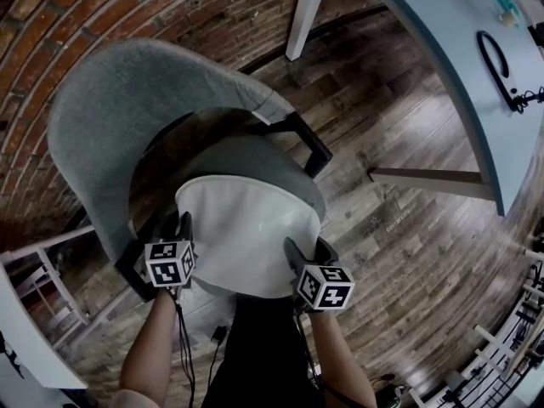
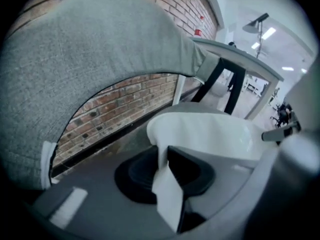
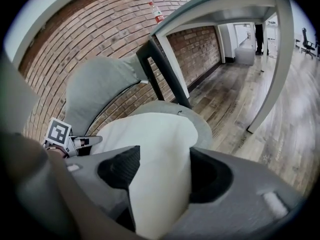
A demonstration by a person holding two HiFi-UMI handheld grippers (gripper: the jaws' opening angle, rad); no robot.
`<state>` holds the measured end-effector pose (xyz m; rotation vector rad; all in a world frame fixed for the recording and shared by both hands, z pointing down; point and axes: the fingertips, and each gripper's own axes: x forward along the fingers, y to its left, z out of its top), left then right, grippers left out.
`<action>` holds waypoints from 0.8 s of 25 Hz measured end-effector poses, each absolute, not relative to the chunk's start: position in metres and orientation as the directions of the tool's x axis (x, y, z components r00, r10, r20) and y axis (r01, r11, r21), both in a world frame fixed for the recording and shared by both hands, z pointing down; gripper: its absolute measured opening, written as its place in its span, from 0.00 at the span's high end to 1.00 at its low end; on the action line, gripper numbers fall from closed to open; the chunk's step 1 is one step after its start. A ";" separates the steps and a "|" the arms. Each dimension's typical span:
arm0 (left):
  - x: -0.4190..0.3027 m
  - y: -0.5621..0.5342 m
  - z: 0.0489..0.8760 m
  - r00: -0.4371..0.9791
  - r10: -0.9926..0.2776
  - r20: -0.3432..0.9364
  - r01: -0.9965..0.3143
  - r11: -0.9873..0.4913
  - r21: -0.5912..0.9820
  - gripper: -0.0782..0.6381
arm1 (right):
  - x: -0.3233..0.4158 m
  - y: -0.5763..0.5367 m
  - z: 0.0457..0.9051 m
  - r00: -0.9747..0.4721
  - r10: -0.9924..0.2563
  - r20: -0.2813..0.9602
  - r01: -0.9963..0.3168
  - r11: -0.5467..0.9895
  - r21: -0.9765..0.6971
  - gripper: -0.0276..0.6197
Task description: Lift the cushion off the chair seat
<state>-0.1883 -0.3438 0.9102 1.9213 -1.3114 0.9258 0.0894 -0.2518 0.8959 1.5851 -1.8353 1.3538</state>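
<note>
**Both grippers on the cushion, cushion still on the seat**

The white cushion (image 1: 246, 232) lay on the seat (image 1: 276, 158) of the grey upholstered chair (image 1: 110, 109), which stood against the brick wall (image 1: 51, 15). It sat between the two grippers, ahead of each and reaching in between its jaws.

The left gripper (image 1: 181, 223) had its jaws nearly together, pinching a thin fold of the cushion's left edge. The right gripper (image 1: 308, 249) was clamped on the right edge with its jaws wider apart. A thick bunch of the white fabric filled the gap and touched both jaws.

Both grippers pointed down at the seat from the chair's front. A pale blue table (image 1: 459, 49) stood well off beyond the right gripper, on the wooden floor (image 1: 399, 228).
</note>
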 end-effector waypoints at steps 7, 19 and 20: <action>-0.189 -0.337 0.882 0.242 -0.561 0.791 -0.961 -0.251 0.116 0.82 | 0.104 -0.252 0.869 -0.310 -0.604 0.735 -0.886 -0.098 -0.453 0.84; -0.164 -0.318 0.774 0.245 -0.665 0.705 -0.969 -0.202 0.146 0.82 | 0.127 -0.260 0.761 -0.305 -0.671 0.675 -0.921 0.029 -0.388 0.86; -0.163 -0.315 0.760 0.243 -0.673 0.699 -0.969 -0.200 0.144 0.82 | 0.129 -0.259 0.748 -0.307 -0.675 0.671 -0.922 0.036 -0.385 0.86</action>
